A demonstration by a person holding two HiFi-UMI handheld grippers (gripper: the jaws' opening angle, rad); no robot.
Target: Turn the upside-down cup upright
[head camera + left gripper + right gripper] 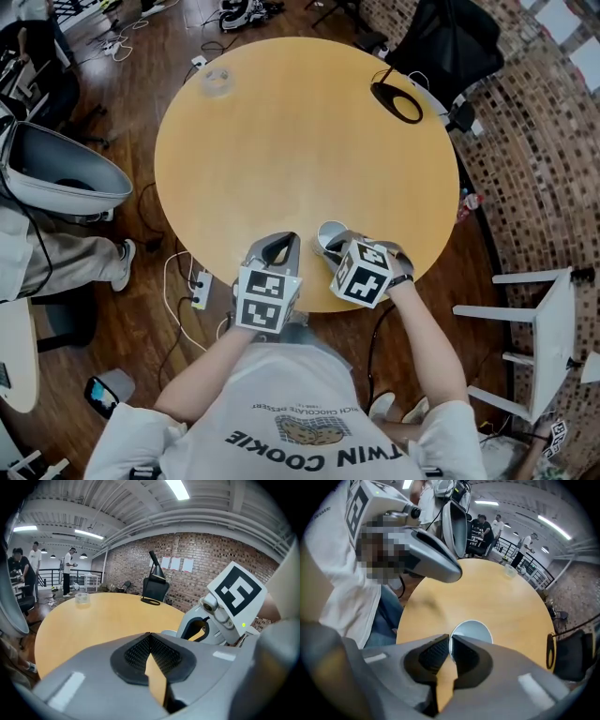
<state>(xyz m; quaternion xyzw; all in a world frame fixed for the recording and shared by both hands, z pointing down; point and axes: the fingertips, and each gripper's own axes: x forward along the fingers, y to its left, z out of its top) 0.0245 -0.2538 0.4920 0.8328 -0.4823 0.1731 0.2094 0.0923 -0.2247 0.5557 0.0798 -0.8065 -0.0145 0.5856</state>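
A pale grey-white cup (327,234) is near the front edge of the round wooden table (300,141). Its open mouth (473,631) faces up toward the right gripper view's camera. My right gripper (451,643) points steeply down and is shut on the cup's near rim, one pad inside and one outside. Whether the cup's base rests on the table I cannot tell. My left gripper (278,240) hovers just left of it over the table edge, shut with nothing between its jaws. In the left gripper view, the right gripper (202,623) and a sliver of the cup (168,633) show.
A clear round roll (216,81) lies at the table's far left. A black ring-shaped object (398,101) lies at the far right. A black chair (450,37), a white stool (548,323) and a grey chair (56,173) stand around the table. People stand far off.
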